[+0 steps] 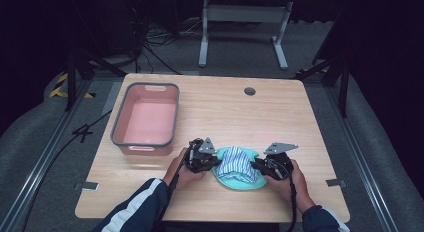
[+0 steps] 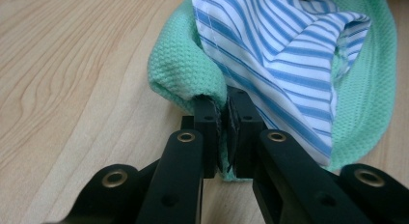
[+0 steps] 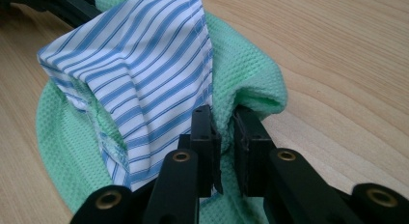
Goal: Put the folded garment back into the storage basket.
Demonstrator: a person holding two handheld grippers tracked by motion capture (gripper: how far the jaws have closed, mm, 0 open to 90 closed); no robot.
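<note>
We have both tools clamped on cloth at the near edge of the worktop [image 1: 215,102]. The left tool [image 1: 214,162] has its jaws nearly closed on a pinched fold of the green cloth [image 2: 178,74] at the bundle's left rim, with the striped cloth [image 2: 279,55] lying just beside that bite and draped over the green. The right tool [image 1: 256,167] mirrors it: in the right gripper view its jaws are squeezed onto a ridge of the green cloth at the opposite rim, the stripes touching the inner jaw.

Between the two tools the bundle sits low on the wood, its long axis running from one hand to the other, so each tool holds one end and neither is nearer than the other.

Outward and to the left, well apart from the cloth, stands the pink bin [image 1: 146,118] with its grey rim, open and bare inside. We judge that any carry there would go left and away from us, the left tool leading, and both grips must hold together or the striped piece could slide off.
</note>
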